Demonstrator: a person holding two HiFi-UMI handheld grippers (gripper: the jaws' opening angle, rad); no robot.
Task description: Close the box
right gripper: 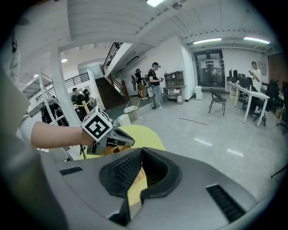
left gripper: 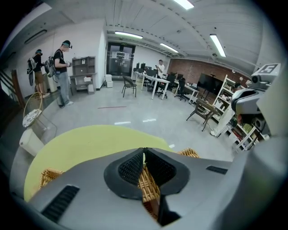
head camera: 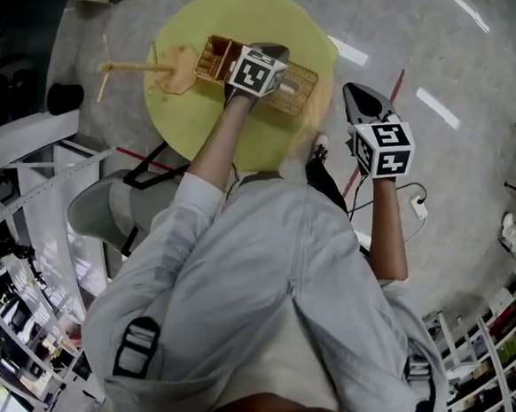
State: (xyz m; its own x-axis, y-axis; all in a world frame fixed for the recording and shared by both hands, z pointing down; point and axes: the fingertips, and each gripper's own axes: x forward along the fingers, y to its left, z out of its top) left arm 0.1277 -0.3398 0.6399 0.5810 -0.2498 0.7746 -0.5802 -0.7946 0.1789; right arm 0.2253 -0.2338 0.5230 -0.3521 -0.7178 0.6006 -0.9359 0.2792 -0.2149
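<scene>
A rectangular wicker box (head camera: 298, 90) lies on the round yellow table (head camera: 255, 18), with a flat wicker piece (head camera: 174, 72) spread out at its left end. My left gripper (head camera: 268, 52) reaches over the middle of the box. In the left gripper view its jaws (left gripper: 144, 152) are shut on a strip of the box's wicker (left gripper: 147, 184); whether that is a wall or a flap I cannot tell. My right gripper (head camera: 360, 93) hangs off the table's right edge over the floor. Its jaws (right gripper: 141, 152) are shut with nothing in them, pointing towards the left gripper (right gripper: 128, 142) and the box (right gripper: 109, 150).
Thin wooden sticks (head camera: 118, 67) lie at the table's left side. A grey chair (head camera: 98, 208) stands near my left leg. A white cable and power strip (head camera: 416, 204) lie on the floor at the right. People (left gripper: 60, 74) stand far off across the hall.
</scene>
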